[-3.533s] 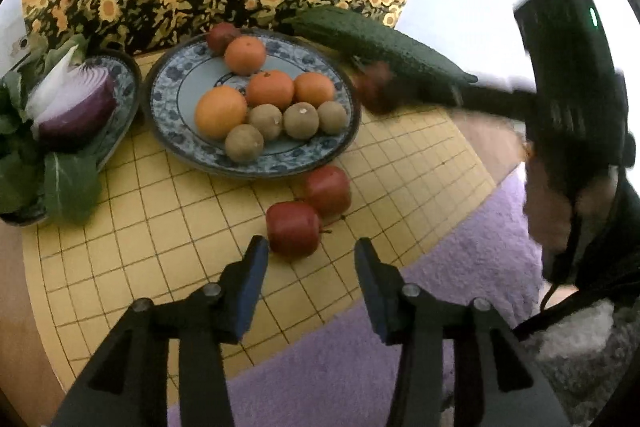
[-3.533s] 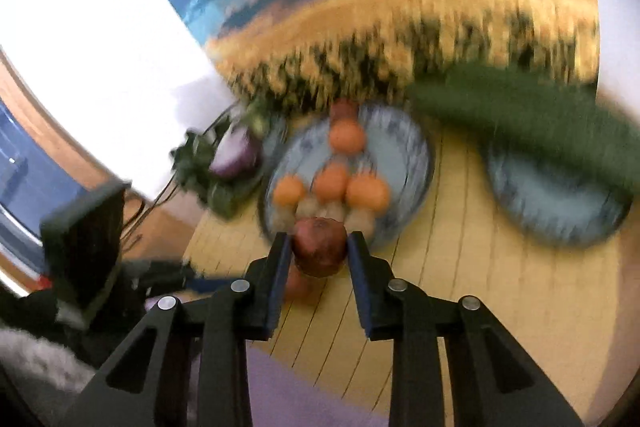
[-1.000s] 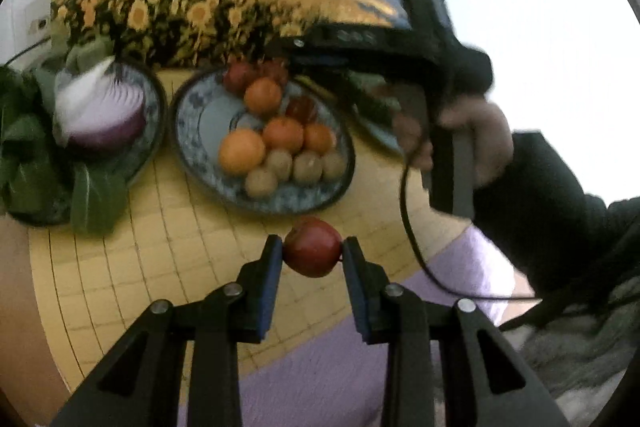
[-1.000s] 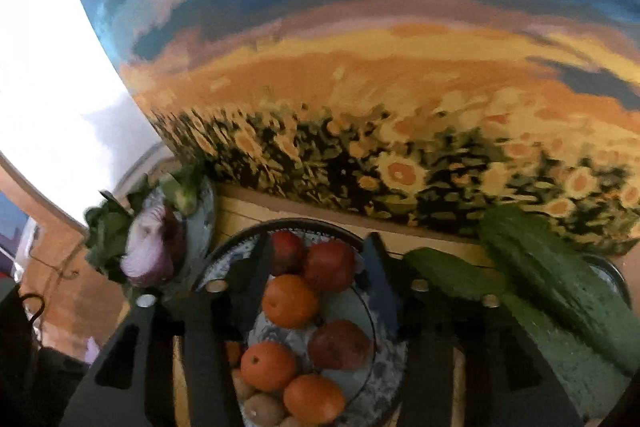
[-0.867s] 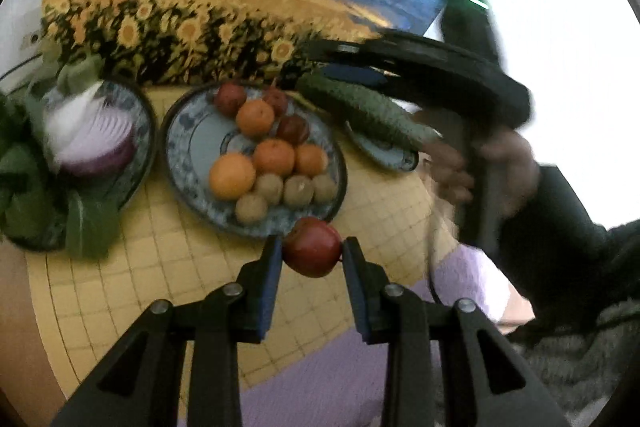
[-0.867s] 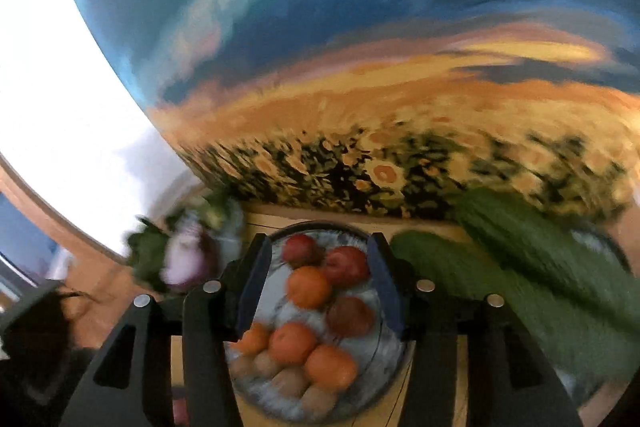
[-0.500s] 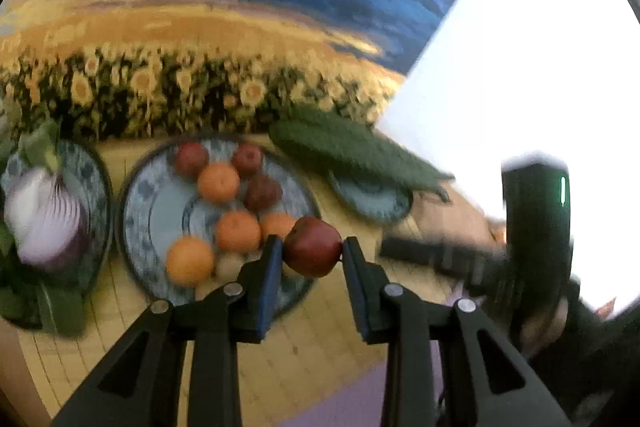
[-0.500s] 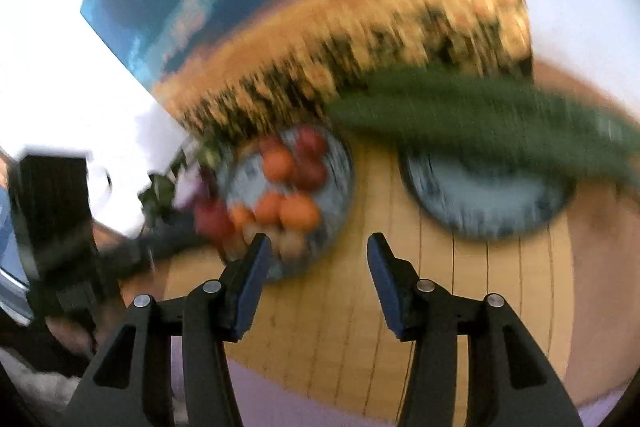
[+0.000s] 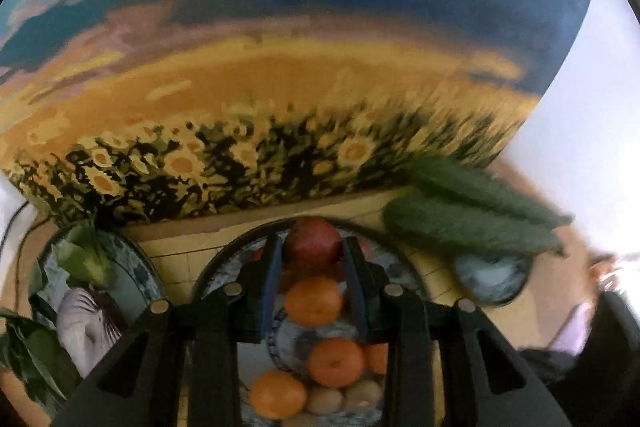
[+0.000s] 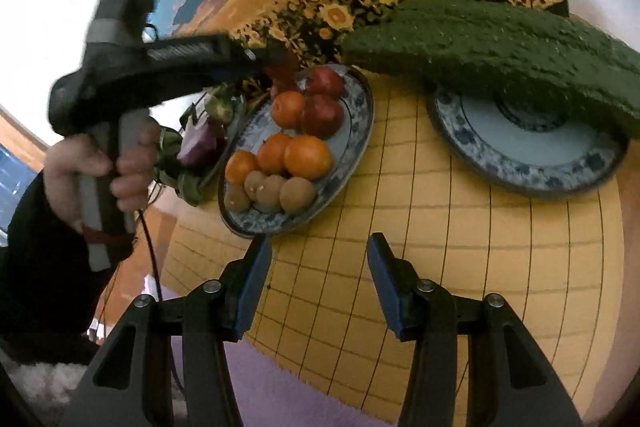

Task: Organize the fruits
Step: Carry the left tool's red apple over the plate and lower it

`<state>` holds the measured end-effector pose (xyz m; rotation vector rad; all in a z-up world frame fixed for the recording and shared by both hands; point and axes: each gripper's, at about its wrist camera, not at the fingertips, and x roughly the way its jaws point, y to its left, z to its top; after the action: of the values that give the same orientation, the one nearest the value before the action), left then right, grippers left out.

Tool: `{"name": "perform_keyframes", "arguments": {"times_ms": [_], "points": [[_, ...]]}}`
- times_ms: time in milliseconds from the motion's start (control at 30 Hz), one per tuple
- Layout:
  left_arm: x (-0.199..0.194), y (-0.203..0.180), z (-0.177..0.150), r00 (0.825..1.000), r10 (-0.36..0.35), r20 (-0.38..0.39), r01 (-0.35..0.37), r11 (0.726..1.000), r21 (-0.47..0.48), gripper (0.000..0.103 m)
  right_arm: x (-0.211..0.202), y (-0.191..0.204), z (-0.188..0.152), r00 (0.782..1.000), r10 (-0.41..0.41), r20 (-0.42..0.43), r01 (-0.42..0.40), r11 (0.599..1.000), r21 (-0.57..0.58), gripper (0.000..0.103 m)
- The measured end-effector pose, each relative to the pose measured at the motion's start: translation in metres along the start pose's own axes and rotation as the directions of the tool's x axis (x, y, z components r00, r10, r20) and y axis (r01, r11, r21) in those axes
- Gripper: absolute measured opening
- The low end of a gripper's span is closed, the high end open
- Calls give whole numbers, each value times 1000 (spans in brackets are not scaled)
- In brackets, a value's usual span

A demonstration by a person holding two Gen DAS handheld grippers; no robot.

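My left gripper [image 9: 313, 259] is shut on a red apple [image 9: 313, 242] and holds it over the far end of the blue-patterned fruit plate [image 9: 404, 269]. The plate holds oranges [image 9: 314, 301], brown kiwis [image 9: 324, 399] and other red apples. In the right wrist view the same plate [image 10: 356, 143] shows oranges [image 10: 307, 157], kiwis [image 10: 296, 193] and red apples [image 10: 323, 115], with the left gripper [image 10: 280, 65] reaching over its far side. My right gripper [image 10: 318, 277] is open and empty, low over the yellow grid mat [image 10: 460, 247] in front of the plate.
Two cucumbers [image 10: 500, 45] lie across a smaller blue-patterned plate [image 10: 528, 151] on the right. A plate with a cut red onion [image 9: 86, 319] and leafy greens [image 9: 28, 351] stands on the left. A sunflower painting [image 9: 260, 107] stands behind. A purple cloth [image 10: 300, 391] lies at the mat's front.
My left gripper has carried the red apple forward from the mat's front to above the far end of the fruit plate. My right gripper has pulled back from the plate, open and empty.
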<state>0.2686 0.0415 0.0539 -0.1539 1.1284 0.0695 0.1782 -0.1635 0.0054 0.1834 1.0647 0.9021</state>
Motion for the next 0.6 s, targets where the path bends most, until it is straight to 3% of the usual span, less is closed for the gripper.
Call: {"name": "perform_keyframes", "arguments": {"times_ms": [333,467,600], "points": [[18,-29,11,993,69,-96,-60,994,94,33,-8,-5,35,997,17,79,-13,998,-59,51],[14,-31,-1,988,73,-135,-68,997,37,42,-13,-2,46,991,25,132,-16,998,-64,51],[3,-30,-7,994,46,-97,-44,999,17,44,-14,6,56,988,18,152,-5,996,-91,51]]}}
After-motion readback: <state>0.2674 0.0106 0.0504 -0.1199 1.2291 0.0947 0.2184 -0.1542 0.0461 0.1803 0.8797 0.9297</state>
